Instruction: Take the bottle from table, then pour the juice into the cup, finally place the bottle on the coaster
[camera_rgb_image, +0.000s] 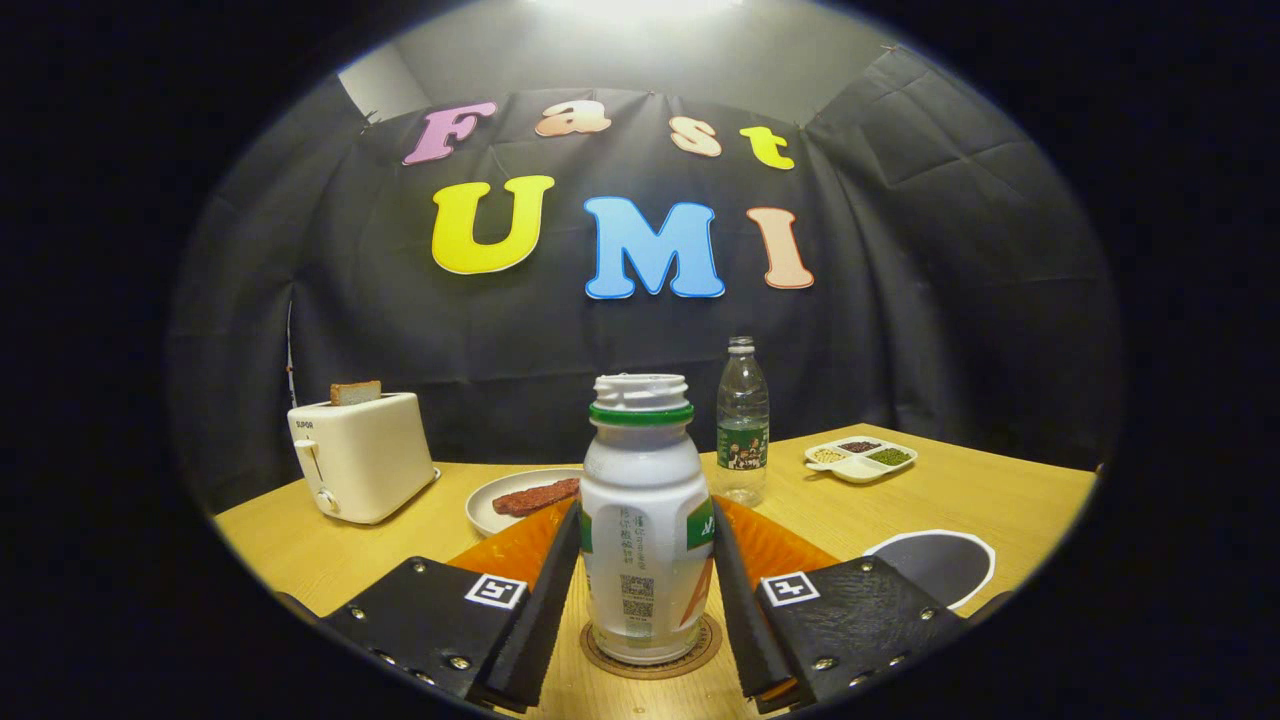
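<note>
At lower centre the white bottle (645, 520), cap off, stands upright on the round coaster (652, 650) on the table (960, 490). The fingers (645, 590) flank it closely; whether they press it cannot be told. Behind it: a clear water bottle (742, 425), a plate (500, 500) with a reddish strip, and a divided tray (860, 458) of grains.

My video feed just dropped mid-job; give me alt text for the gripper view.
A white plastic juice bottle with a green neck ring stands upright on a round brown coaster between the gripper fingers, which flank its sides; contact unclear. Beyond it on the light wooden table are an orange mat, a clear water bottle, and a cream toaster.
</note>
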